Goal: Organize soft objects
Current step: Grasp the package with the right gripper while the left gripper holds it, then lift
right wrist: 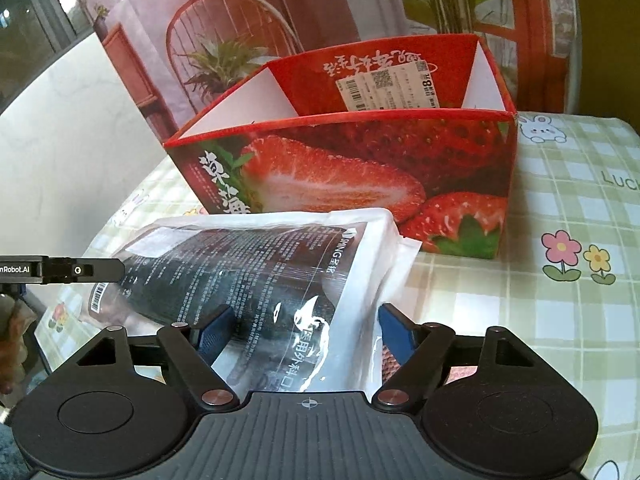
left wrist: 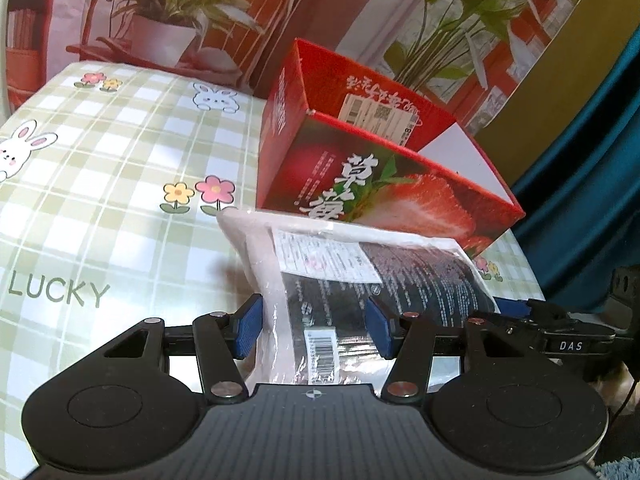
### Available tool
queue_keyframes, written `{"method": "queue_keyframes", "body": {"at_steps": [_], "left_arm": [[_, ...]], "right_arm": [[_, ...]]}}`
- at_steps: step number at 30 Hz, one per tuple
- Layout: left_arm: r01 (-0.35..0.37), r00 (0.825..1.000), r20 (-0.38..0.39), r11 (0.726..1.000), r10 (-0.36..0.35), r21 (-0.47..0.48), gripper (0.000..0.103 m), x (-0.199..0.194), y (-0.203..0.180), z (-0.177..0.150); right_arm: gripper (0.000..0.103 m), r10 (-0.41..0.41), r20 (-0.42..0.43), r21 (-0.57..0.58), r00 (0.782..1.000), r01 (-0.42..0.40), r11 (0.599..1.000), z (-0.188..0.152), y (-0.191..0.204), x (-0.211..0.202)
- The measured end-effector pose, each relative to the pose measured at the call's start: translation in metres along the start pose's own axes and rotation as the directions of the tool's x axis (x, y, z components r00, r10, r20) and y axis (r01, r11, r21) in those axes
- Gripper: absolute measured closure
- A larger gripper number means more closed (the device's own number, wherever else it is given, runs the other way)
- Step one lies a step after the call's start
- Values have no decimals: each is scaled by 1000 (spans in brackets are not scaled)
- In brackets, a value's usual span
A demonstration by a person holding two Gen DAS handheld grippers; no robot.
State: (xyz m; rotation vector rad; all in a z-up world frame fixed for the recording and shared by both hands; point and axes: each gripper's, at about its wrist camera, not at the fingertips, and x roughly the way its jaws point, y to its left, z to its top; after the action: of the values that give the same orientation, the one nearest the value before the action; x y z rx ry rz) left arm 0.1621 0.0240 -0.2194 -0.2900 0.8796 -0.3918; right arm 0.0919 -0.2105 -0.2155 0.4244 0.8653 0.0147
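A soft clear plastic pack of black face masks [left wrist: 340, 280] lies tilted in front of an open red strawberry carton [left wrist: 384, 184], its far edge resting against the carton's front wall. My left gripper [left wrist: 314, 324] is shut on the pack's near end, with a blue pad pressing on each side. In the right wrist view the same pack [right wrist: 256, 272] runs between the pads of my right gripper [right wrist: 306, 334]. The left pad sits under the pack, and the right pad stands just off its white edge, so that gripper is open. The carton [right wrist: 360, 168] shows white inner walls and nothing visible inside.
A green checked cloth [left wrist: 100, 200] with rabbits and flowers covers the table. Behind the carton hangs a backdrop printed with plants [left wrist: 180, 12]. A blue curtain [left wrist: 592, 160] lies beyond the table's right edge. The cloth's edge [right wrist: 120, 240] drops off at the left in the right wrist view.
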Motion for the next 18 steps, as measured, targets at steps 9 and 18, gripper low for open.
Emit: {"method": "queue_keyframes", "body": {"at_steps": [9, 18], "left_arm": [[2, 998, 63, 1000, -3, 19, 50, -16, -6, 7], [18, 986, 167, 998, -27, 58, 50, -45, -17, 22]], "right_arm": [[42, 7, 39, -54, 999, -4, 999, 7, 9, -12], [44, 45, 124, -119, 991, -30, 992, 29, 25, -42]]}}
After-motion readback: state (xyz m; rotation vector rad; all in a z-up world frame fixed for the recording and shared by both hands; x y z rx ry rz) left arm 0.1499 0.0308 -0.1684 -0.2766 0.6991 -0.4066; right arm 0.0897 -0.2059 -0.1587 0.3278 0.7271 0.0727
